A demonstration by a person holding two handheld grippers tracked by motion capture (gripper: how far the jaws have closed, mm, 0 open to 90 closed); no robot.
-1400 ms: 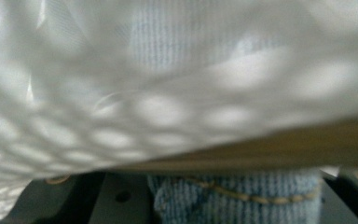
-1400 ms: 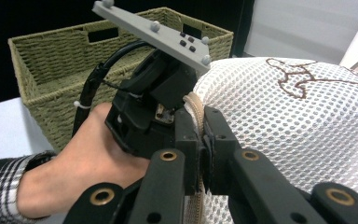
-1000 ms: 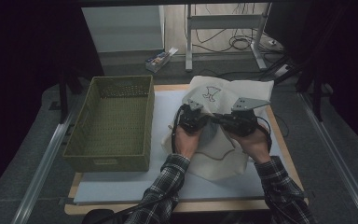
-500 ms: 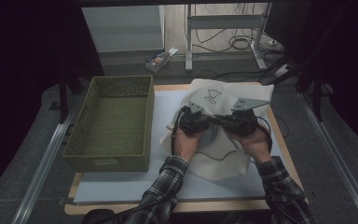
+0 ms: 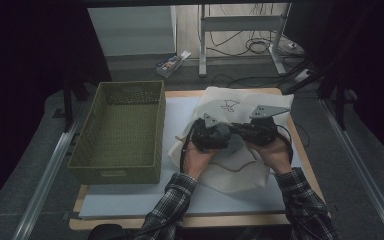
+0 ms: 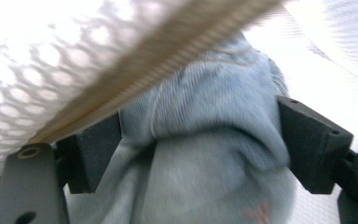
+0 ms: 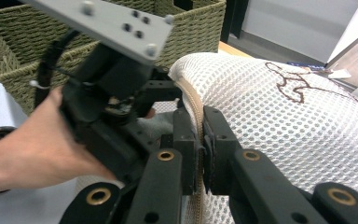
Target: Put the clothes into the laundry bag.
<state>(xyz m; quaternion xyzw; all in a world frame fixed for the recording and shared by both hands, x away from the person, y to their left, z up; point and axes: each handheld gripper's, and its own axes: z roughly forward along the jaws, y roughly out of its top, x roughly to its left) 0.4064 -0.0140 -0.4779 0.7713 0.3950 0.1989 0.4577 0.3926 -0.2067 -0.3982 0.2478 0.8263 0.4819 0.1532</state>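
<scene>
The right tool pinches the zipper edge of the white mesh bag, at the worktop's three o'clock. The left tool, jaws just opening, straddles pale-blue cloth inside.

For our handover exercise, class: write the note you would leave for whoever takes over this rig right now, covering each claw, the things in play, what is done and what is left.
Right claw: shut on the zipper edge of the white mesh laundry bag, holding its mouth up.
Left claw: jaws have just been opening, with the pale blue garment between them under the bag's zipper edge.
Bag lies on the table, right of the green woven basket.
Done: garment brought to the bag's mouth.
Left: likely withdraw the left claw and zip the bag.
</scene>
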